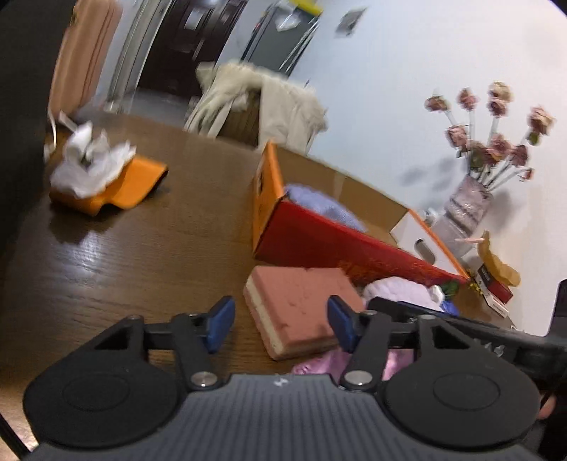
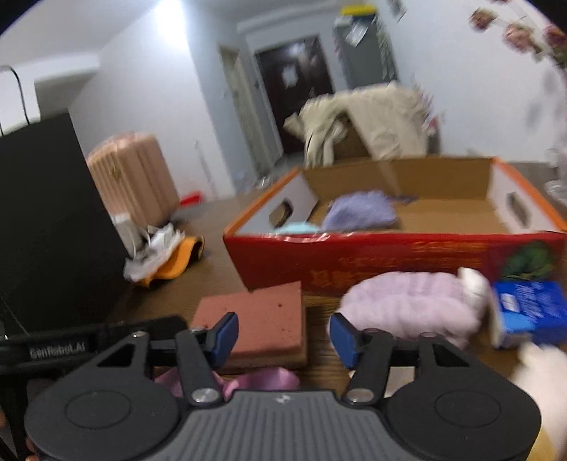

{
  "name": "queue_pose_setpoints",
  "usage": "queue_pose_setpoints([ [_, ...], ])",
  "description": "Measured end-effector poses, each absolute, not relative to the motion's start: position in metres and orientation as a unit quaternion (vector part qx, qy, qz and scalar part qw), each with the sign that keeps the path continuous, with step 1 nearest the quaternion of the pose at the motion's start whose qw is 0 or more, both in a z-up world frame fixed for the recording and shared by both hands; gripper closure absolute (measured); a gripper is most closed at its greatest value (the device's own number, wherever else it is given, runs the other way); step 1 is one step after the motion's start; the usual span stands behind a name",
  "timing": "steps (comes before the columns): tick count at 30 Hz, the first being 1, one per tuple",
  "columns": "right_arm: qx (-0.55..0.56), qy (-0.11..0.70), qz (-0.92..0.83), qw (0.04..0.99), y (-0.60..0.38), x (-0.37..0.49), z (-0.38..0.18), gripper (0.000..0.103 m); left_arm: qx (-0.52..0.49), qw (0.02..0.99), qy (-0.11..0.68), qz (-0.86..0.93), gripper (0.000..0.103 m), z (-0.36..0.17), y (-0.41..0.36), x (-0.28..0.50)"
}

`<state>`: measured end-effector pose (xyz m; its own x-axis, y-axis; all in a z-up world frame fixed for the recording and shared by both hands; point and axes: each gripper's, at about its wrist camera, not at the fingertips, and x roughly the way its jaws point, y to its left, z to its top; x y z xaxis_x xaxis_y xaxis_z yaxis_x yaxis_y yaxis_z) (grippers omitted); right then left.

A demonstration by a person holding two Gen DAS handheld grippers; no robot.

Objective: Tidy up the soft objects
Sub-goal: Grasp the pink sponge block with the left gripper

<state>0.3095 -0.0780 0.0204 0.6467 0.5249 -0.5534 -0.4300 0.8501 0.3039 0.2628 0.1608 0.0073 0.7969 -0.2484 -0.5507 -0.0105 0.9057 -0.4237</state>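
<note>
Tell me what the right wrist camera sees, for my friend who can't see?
The right gripper, open and empty, hangs over a pink sponge block on a wooden table. Behind it stands a red cardboard box holding a purple cloth.

Both wrist cameras look down, close over the table (image 1: 106, 248), sharing the red box (image 2: 389, 255).

Both fisheye views are motion-blurred and bent at the edges; glare streaks the table (image 1: 88, 244), a ceiling light (image 2: 173, 32) blooms.
</note>
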Motion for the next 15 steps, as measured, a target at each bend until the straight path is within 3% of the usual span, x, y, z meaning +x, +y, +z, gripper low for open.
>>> queue_pose_setpoints([
  [1, 0.068, 0.34, 0.261, 0.901, -0.073, 0.318, 0.017, 0.057, -0.215, 0.917, 0.33, -0.062, 0.064, 0.003, 0.162, 0.271],
  [10, 0.122, 0.4, 0.297, 0.859, -0.069, 0.351, 0.005, 0.065, -0.25, 0.903, 0.339, -0.081, 0.065, -0.006, 0.164, 0.278],
  [15, 0.126, 0.361, 0.307, 0.871, -0.08, 0.321, 0.03, 0.067, -0.236, 0.921, 0.301, -0.078, 0.066, 0.025, 0.151, 0.256],
])
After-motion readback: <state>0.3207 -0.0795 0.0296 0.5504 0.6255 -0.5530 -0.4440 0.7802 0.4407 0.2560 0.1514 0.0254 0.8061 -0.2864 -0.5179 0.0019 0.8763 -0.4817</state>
